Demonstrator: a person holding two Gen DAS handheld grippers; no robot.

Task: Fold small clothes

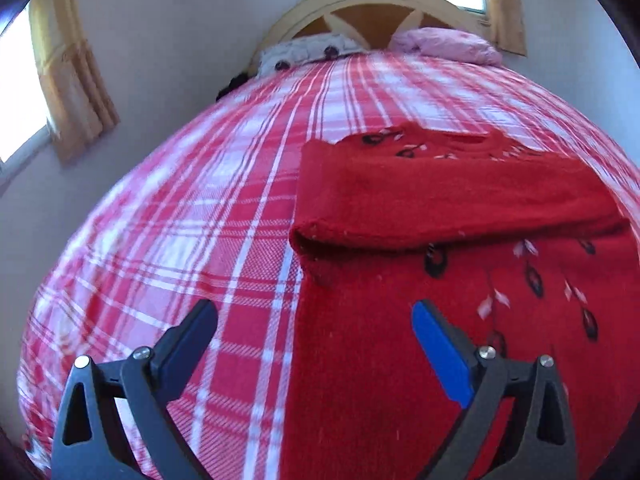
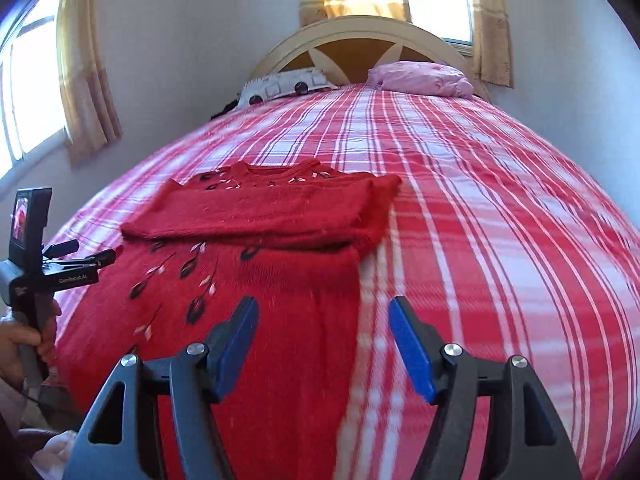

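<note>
Red knit sweater point(image 2: 256, 280): lies flat on the bed in front of me, neckline toward the headboard, hem toward my grippers. Dark leaf shapes and pale flecks scatter down its front.
Folded sleeves: a plain red band lies across the sweater's chest from one side to the other, covering the pattern there.
Bedspread point(image 2: 500, 220): red, pink and white plaid, spread under the sweater and filling most of both views.
Left gripper point(image 1: 316, 320): I see its jaws standing wide apart with nothing between them. One finger hangs over the plaid, the other, with a blue pad, over the sweater's left edge; I cannot tell whether either touches the cloth.
Right gripper point(image 2: 324, 320): its blue-padded jaws are parted and empty, straddling the sweater's right edge, one finger over knit, one over plaid.
Hand point(image 2: 20, 340): at the left rim of the right wrist view, a hand grips the handle of the left gripper, which carries a small lit screen.
Far end: a curved wooden headboard point(image 2: 360, 40), a pink pillow point(image 2: 420, 76), a patterned white pillow point(image 2: 284, 84), curtained windows.
</note>
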